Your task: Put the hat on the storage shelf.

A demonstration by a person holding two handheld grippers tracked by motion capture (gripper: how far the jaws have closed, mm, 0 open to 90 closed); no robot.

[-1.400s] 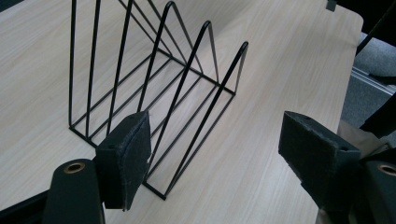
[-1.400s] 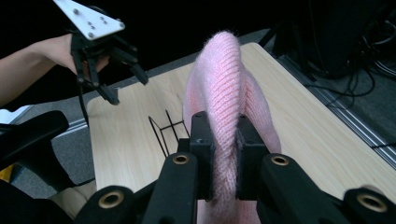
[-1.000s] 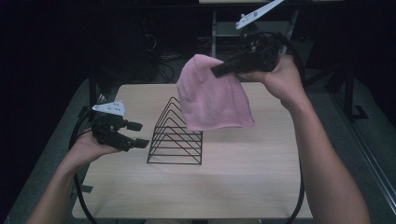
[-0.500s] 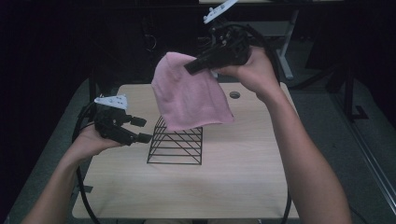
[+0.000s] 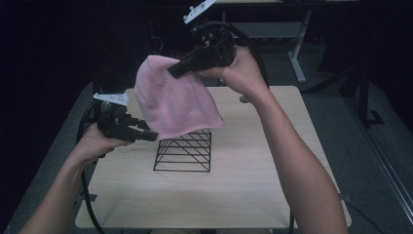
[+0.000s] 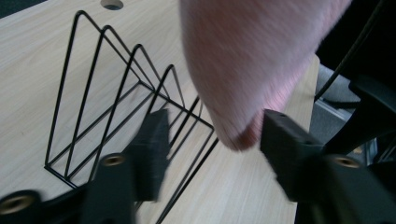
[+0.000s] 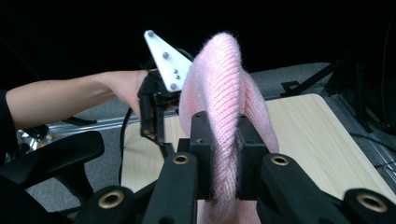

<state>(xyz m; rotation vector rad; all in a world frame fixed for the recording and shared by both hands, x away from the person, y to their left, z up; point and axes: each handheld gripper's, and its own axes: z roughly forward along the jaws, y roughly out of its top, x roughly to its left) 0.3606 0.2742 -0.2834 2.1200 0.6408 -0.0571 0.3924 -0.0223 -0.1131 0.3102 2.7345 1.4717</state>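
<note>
The right gripper (image 7: 223, 158) is pinching a fold of the pink knit hat (image 5: 170, 100), dangling it above the black wire rack (image 5: 185, 151) on the table (image 5: 234, 195). The left gripper (image 6: 210, 140), jaws spread, is flanking its lower corner. Soft, light, floppy; judged best taken by the hem.

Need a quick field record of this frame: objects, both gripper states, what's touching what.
held item: pink knitted beanie, lifted above the table
right gripper: shut on the beanie's ribbed edge
left gripper: open, jaws either side of the beanie's lower corner, not yet closed on it
rack: black wire triangular rack, standing on the table, partly behind the hanging beanie in the high view
surface: light wooden table
beanie-rack contact: cannot tell
</note>
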